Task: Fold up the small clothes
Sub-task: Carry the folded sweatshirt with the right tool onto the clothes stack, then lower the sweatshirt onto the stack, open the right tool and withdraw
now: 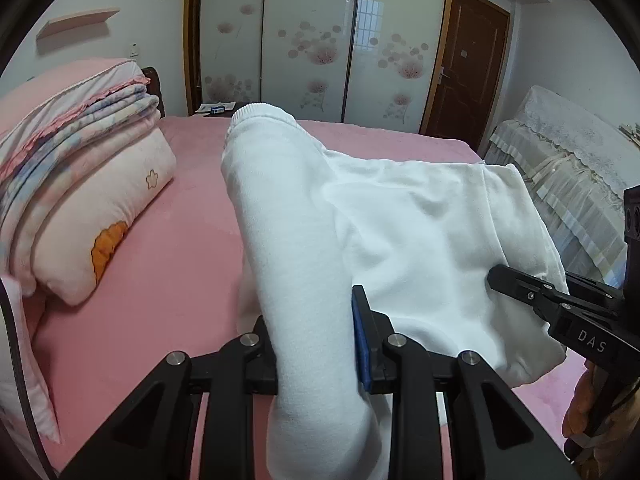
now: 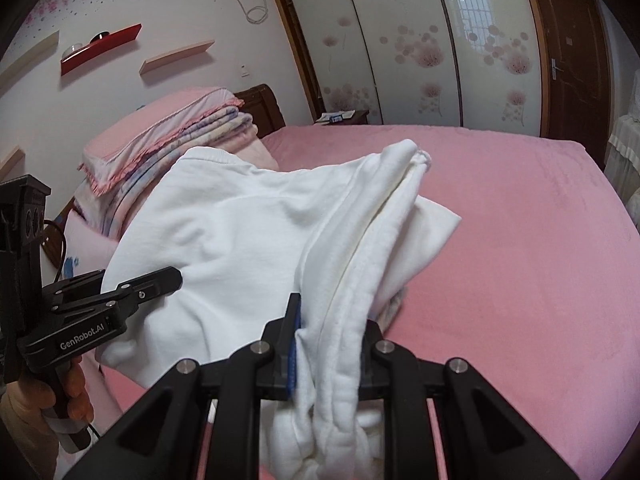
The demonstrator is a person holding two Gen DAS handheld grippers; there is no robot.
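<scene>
We see the pink bed (image 1: 168,280), then the white garment (image 1: 400,232) lifted above it betw. both tongs. Left gripper (image 1: 316,336) pinches a sleeve; right gripper (image 2: 332,344) clamps bunched fabric (labels read "DAS", "GenRobot.AI"), jaws nearly closed.

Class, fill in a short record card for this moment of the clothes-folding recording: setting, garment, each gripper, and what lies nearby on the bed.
Setting: bedroom, bed with pink sheet
Garment: white top, lifted off the sheet between the two grippers, part of it sagging
Left gripper: shut on a white sleeve that runs forward between its fingers
Right gripper: shut on a bunched edge of the top
Nearby: stack of folded blankets on a pillow at the head of the bed
Background: flowered wardrobe doors, brown door
</scene>
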